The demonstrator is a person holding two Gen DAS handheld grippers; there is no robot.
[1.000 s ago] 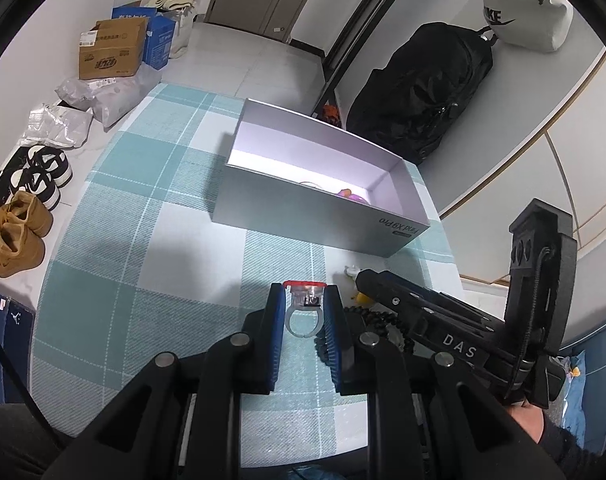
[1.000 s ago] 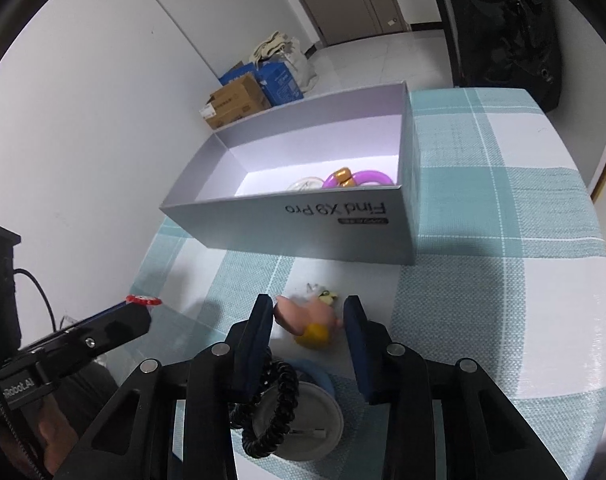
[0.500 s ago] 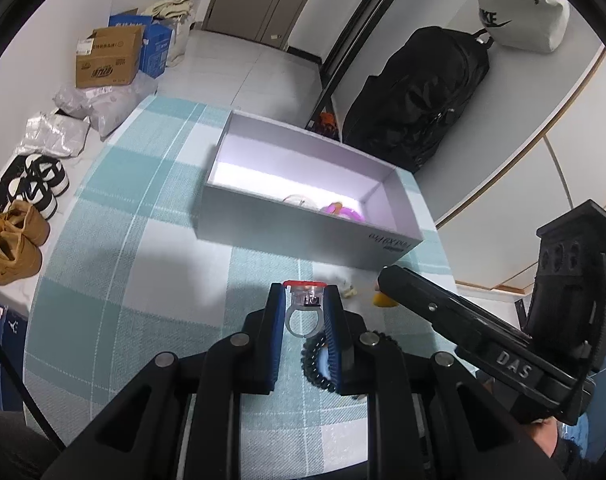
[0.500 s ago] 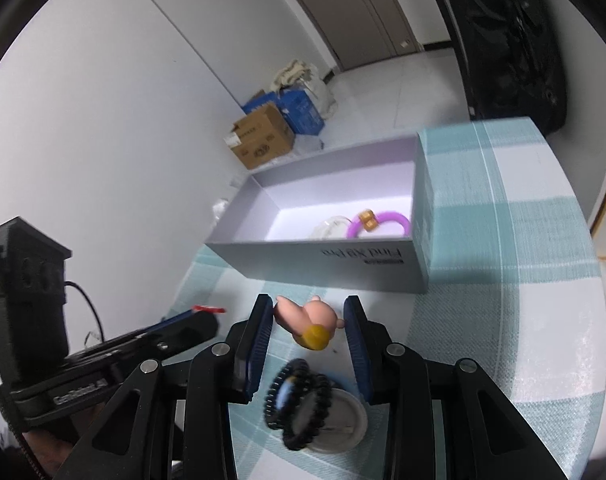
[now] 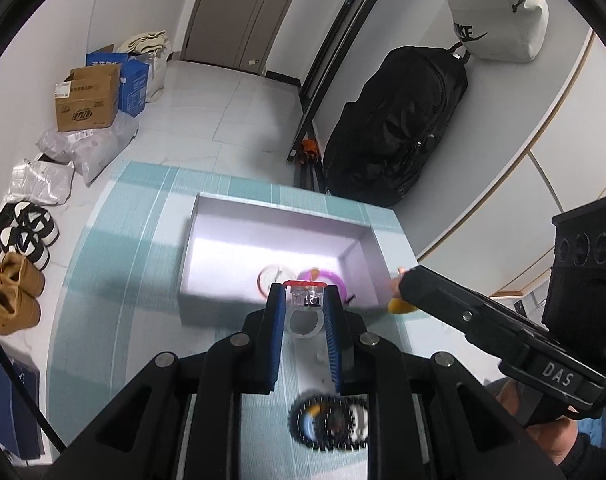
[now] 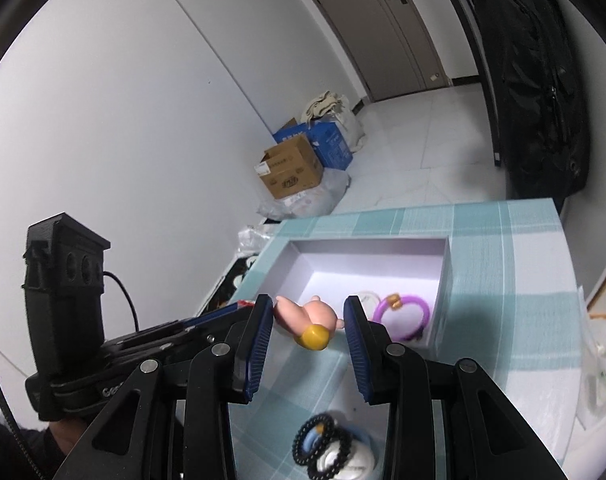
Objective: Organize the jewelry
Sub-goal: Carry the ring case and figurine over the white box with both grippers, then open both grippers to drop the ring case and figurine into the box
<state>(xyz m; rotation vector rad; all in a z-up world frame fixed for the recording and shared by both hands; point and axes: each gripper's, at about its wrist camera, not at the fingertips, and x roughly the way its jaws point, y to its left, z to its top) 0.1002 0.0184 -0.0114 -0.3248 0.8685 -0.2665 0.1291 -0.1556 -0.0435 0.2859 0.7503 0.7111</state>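
My left gripper (image 5: pixel 304 300) is shut on a clear plastic ring with a red top (image 5: pixel 304 304), held above the near wall of the open lavender box (image 5: pixel 223 304). My right gripper (image 6: pixel 307 320) is shut on a pink and yellow figurine charm (image 6: pixel 309 320), held over the box's near edge (image 6: pixel 443 276). Inside the box lie a purple bracelet (image 6: pixel 407 312) and a pale ring-shaped piece (image 5: pixel 271 278). A black beaded bracelet (image 6: pixel 317 440) rests on a white round item on the checked tablecloth below the grippers.
The table has a teal and white checked cloth (image 5: pixel 115 280). Beyond it on the floor are cardboard boxes (image 5: pixel 87 100), shoes (image 5: pixel 11 296) and a black bag (image 5: pixel 395 136). A plastic bag (image 6: pixel 599 376) lies at the table's right edge.
Both grippers have risen and moved forward toward the box, each still holding its item. The black bracelet has been left behind on the table.
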